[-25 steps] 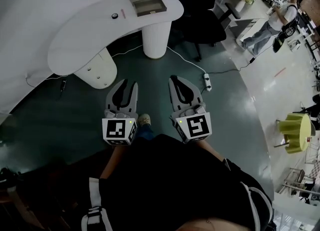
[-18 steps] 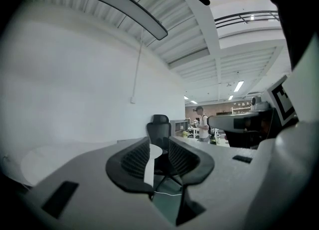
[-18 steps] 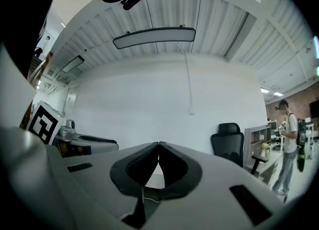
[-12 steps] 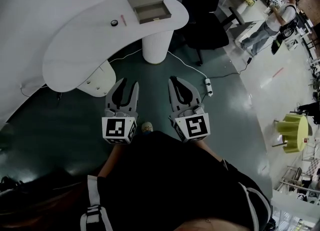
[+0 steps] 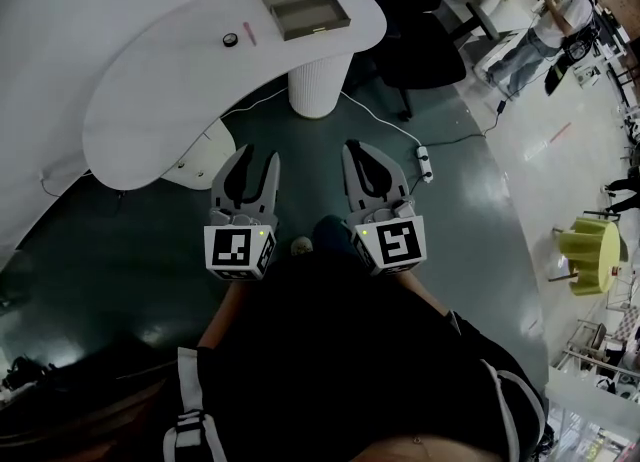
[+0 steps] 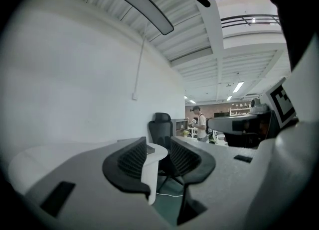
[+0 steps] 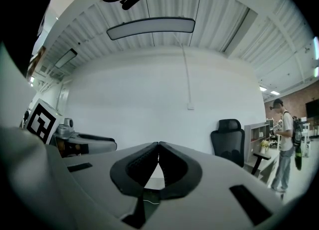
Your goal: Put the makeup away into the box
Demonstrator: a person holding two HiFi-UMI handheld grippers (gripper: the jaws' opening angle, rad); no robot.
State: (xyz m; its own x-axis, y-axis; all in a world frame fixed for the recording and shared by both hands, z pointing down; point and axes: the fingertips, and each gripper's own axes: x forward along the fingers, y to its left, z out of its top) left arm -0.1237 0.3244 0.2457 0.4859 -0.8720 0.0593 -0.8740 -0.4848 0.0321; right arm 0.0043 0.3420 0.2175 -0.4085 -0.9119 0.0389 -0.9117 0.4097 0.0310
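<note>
Jaws of the left gripper (image 6: pixel 158 155) stand apart with nothing between them, and they have just been opening. In the left gripper view the round end of the white surface (image 6: pixel 154 150) shows past them at 12 o'clock, with a black chair (image 6: pixel 161 127) behind it and a person (image 6: pixel 201 124) far off at 1 o'clock.

In the right gripper view, the right gripper (image 7: pixel 158 149) has its jaws clenched, tips meeting and empty. A bare wall (image 7: pixel 149 99) fills the view, with the chair and the person at 3 o'clock.

In the head view both grippers hang side by side over the green floor (image 5: pixel 120 240), well apart from the surface. The box (image 5: pixel 302 5) sits at 12 o'clock on its far end, tray open. The makeup, a small round pot (image 5: pixel 230 40) and a pink stick (image 5: pixel 248 35), lies at the box's 9 o'clock, near it but not touching.

The step in hand looks like the approach. It would go best by closing in on the curved edge squarely and freeing the right jaws before reaching. The pot likely needs a careful pinch across its rim.

A pedestal (image 5: pixel 318 85) stands underneath. A cable (image 5: pixel 380 128) and power strip (image 5: pixel 424 162) lie on the floor at 1 o'clock and could trip a step.
</note>
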